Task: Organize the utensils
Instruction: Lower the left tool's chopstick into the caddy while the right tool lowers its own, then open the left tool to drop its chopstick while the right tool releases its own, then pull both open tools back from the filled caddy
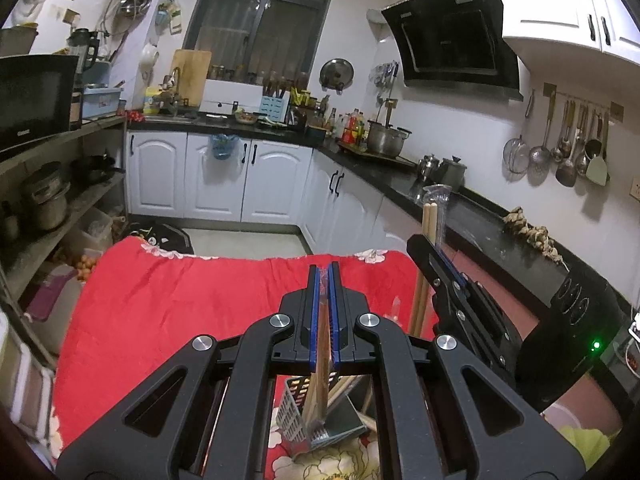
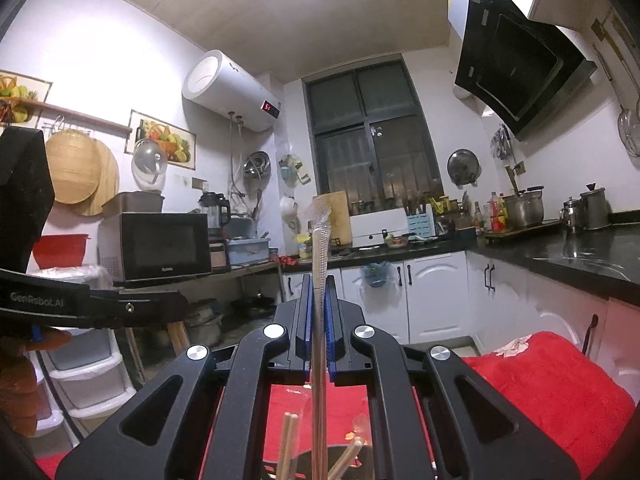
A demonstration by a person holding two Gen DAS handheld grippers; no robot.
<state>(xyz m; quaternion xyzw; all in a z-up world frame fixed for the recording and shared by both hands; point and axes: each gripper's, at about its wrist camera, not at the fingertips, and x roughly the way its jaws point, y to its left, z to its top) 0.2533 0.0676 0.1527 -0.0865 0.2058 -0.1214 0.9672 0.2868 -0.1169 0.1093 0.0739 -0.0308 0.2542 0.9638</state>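
The left gripper (image 1: pixel 324 268) has its blue-padded jaws pressed together on a pair of brownish chopsticks (image 1: pixel 320 364), which hang straight down from the pads into a grey perforated utensil holder (image 1: pixel 294 412) directly beneath. The holder stands on a red floral cloth (image 1: pixel 180 300) covering the table, and several more wooden sticks lean inside it; their exact count is hard to tell.

To the right of the holder, the right gripper (image 1: pixel 430 236) pinches a clear plastic sleeve of chopsticks (image 1: pixel 434 208), two rounded wooden ends showing above its jaws. In the right wrist view that right gripper (image 2: pixel 319 280) is clamped on the same wrapped bundle (image 2: pixel 320 248), held upright, its crinkled top rising above the jaws and its lower part running down toward the holder, where three loose stick ends (image 2: pixel 290 440) poke up.

Beyond the holder lies a kitchen: white cabinets (image 1: pixel 216 176), a black countertop (image 1: pixel 492 232), a dark window (image 1: pixel 264 16), a range hood (image 1: pixel 456 36), and a microwave (image 2: pixel 160 246) on the shelving to the left.
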